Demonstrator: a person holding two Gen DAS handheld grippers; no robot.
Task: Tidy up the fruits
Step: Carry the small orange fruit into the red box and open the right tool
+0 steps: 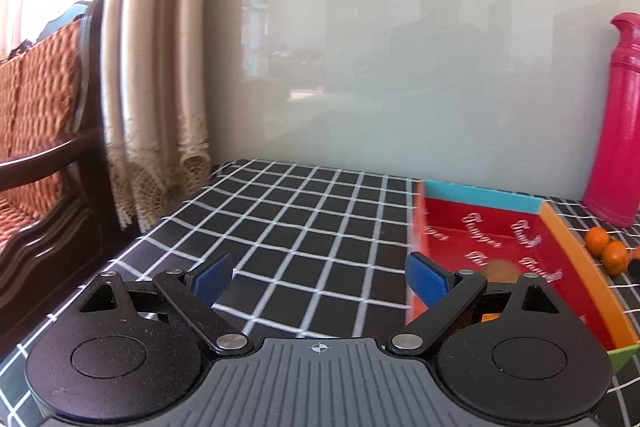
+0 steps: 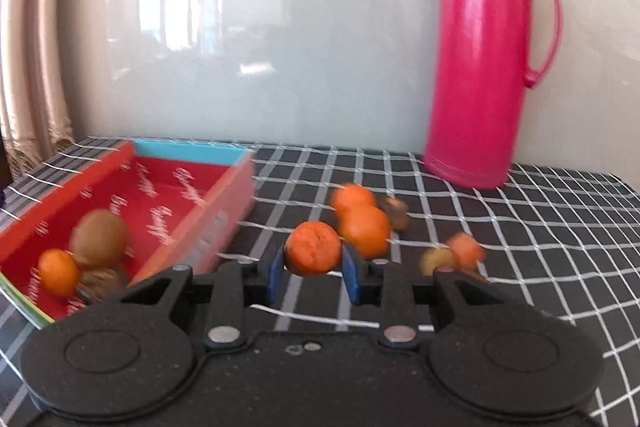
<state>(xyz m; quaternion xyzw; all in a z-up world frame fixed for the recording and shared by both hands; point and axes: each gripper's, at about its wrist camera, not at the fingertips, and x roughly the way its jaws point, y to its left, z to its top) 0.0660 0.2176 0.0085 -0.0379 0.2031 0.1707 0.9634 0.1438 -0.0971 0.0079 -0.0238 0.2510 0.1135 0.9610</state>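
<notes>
right claw (image 2: 313, 269) clamps a tangerine (image 2: 313, 253) beside the red box (image 2: 224, 223) holding a kiwi (image 2: 99, 238); left claw (image 1: 319, 277) gapes wide, empty, above the checked table (image 1: 288, 219)

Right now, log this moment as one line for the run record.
right gripper: shut on orange | left gripper: open, empty | red box: kiwi, orange inside | more fruit on cloth
</notes>
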